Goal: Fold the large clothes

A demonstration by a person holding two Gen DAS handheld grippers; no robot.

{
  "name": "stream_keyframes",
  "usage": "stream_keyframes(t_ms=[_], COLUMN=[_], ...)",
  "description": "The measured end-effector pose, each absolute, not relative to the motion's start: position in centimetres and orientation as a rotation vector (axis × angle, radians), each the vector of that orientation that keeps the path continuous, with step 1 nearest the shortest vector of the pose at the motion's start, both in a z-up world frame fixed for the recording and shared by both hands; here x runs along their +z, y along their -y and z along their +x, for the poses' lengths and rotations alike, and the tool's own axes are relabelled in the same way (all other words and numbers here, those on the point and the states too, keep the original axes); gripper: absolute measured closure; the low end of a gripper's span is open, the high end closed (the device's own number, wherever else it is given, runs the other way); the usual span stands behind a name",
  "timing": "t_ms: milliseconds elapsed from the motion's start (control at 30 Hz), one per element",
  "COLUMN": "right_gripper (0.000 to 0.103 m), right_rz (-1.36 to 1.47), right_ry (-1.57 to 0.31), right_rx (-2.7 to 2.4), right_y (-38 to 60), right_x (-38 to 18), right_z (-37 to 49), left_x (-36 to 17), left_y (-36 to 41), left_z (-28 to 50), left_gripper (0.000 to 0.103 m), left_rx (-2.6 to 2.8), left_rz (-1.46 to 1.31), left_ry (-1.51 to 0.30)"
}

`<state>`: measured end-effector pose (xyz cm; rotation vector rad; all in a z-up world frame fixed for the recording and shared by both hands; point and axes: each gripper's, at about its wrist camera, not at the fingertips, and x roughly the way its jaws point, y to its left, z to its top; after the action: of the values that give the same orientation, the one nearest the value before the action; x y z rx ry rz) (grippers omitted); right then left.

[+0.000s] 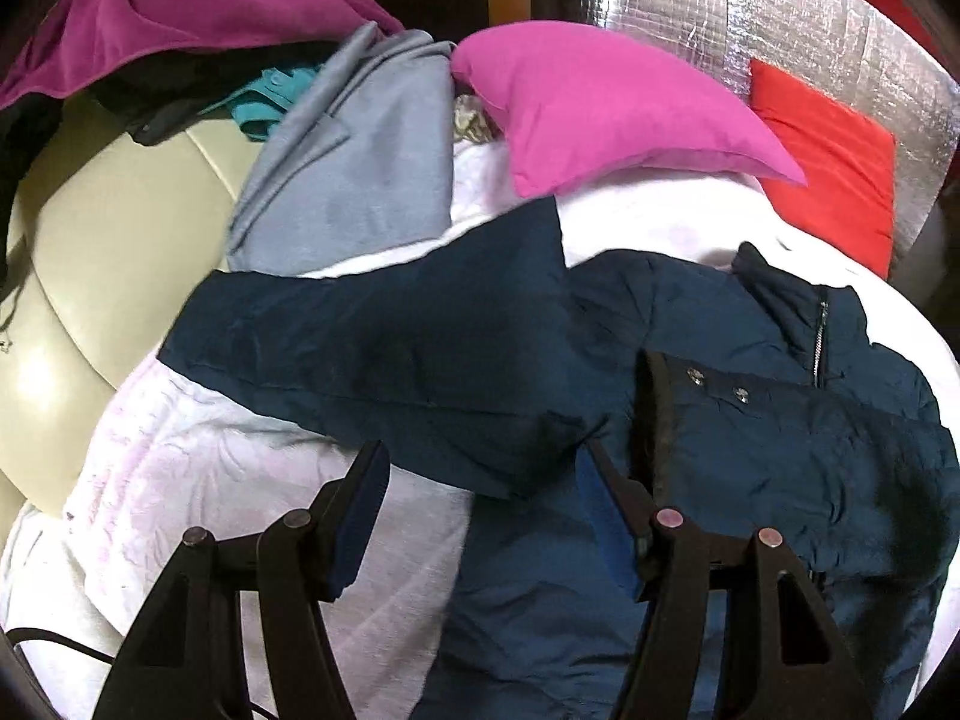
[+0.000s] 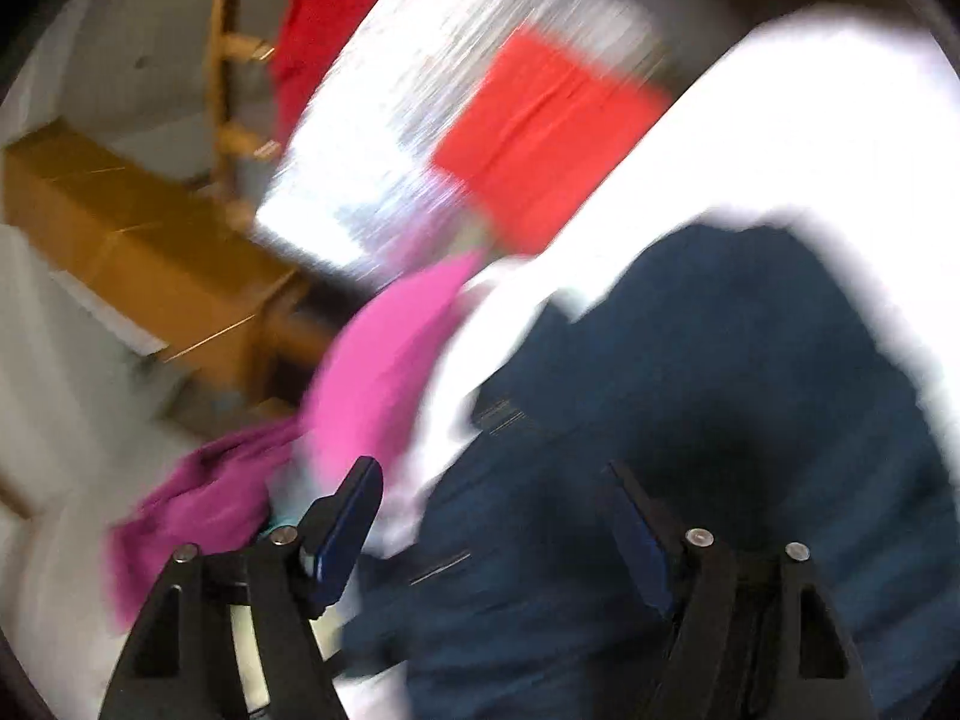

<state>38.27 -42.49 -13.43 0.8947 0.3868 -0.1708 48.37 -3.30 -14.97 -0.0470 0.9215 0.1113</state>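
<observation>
A large navy padded jacket [image 1: 750, 438] lies spread on a white quilted bed cover [image 1: 240, 480]. One sleeve [image 1: 372, 348] stretches out to the left and the zip collar [image 1: 798, 306] points away. The other sleeve, with two snaps, is folded across the chest. My left gripper [image 1: 483, 474] is open and empty, just above the jacket's underarm. In the blurred right wrist view the jacket [image 2: 690, 420] fills the lower right. My right gripper [image 2: 495, 483] is open and empty above it.
A pink pillow [image 1: 600, 114] and a red cushion [image 1: 834, 162] lie at the bed's far side against a silver foil wall [image 1: 780, 18]. A grey garment [image 1: 354, 168], magenta cloth [image 1: 198, 6] and teal piece are heaped at left by a cream headboard [image 1: 90, 276]. A cardboard box [image 2: 138, 252] stands beside the bed.
</observation>
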Motion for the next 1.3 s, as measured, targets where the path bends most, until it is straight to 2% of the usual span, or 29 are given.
stream_keyframes(t_ms=[67,100,133,167,333,433,533,600,667,833,933,967,1000,1067,1133,1233,1267,1300], right_gripper=[0.028,0.030,0.031,0.031,0.041,0.045,0.059,0.072,0.074,0.073,0.066,0.056,0.041,0.030,0.030,0.031,0.034,0.042], right_rz=[0.878,0.887,0.916,0.929,0.963,0.908,0.819,0.786,0.750,0.706,0.726,0.717,0.705,0.673,0.638,0.585,0.570,0.560], right_ry=[-0.406,-0.415,-0.435,-0.448,-0.570,-0.635,-0.666,-0.667,-0.648,-0.708,-0.698,-0.672,-0.627,-0.536,-0.487,-0.470,-0.483,-0.494], right_rx=[-0.298,-0.321,-0.357,-0.376,-0.390,-0.372,-0.378,-0.367,-0.379,-0.399,-0.416,-0.426,-0.438,-0.469,-0.448,-0.344,-0.312,-0.283], right_y=[44.6,45.6,47.1,47.5,48.6,48.5,48.4,48.3,48.0,47.8,47.7,47.5,47.2,46.4,45.2,42.5,41.5,40.7], right_x=[-14.0,-14.4,-15.3,-15.6,-18.3,-19.1,-18.9,-19.2,-18.3,-19.0,-17.7,-16.9,-15.9,-14.2,-13.0,-12.2,-12.2,-12.3], right_z=[37.4,37.1,36.7,36.7,38.4,39.5,40.1,39.7,39.9,41.1,40.7,40.3,39.6,37.8,37.2,37.5,37.8,38.2], left_x=[-15.3,-15.3,-15.3,-15.3,-15.7,-17.3,-19.6,-20.9,-21.3,-21.2,-20.4,-19.9,-19.3,-17.7,-15.7,-13.3,-12.8,-12.5], left_y=[3.6,3.9,4.3,4.9,8.8,10.8,11.6,11.6,11.5,12.7,12.2,12.0,11.7,10.8,9.5,6.7,5.4,4.5], left_z=[48.4,48.4,48.3,48.3,48.3,49.3,50.8,51.4,51.7,51.5,51.1,50.9,50.5,49.7,48.8,47.8,47.7,47.7], left_gripper=[0.040,0.044,0.053,0.056,0.056,0.055,0.055,0.055,0.055,0.054,0.055,0.055,0.055,0.055,0.053,0.038,0.036,0.036], left_rx=[0.098,0.079,0.048,0.013,-0.086,-0.100,-0.091,-0.061,-0.056,-0.032,-0.065,-0.073,-0.075,-0.092,-0.126,-0.108,-0.081,-0.060], left_rz=[-0.057,-0.068,-0.080,-0.090,-0.052,-0.029,-0.040,-0.041,-0.053,0.022,-0.026,-0.037,-0.043,-0.063,-0.102,-0.141,-0.150,-0.156], left_ry=[-0.927,-0.928,-0.926,-0.925,-0.916,-0.973,-1.064,-1.116,-1.130,-1.128,-1.145,-1.141,-1.129,-1.092,-1.040,-0.955,-0.928,-0.913])
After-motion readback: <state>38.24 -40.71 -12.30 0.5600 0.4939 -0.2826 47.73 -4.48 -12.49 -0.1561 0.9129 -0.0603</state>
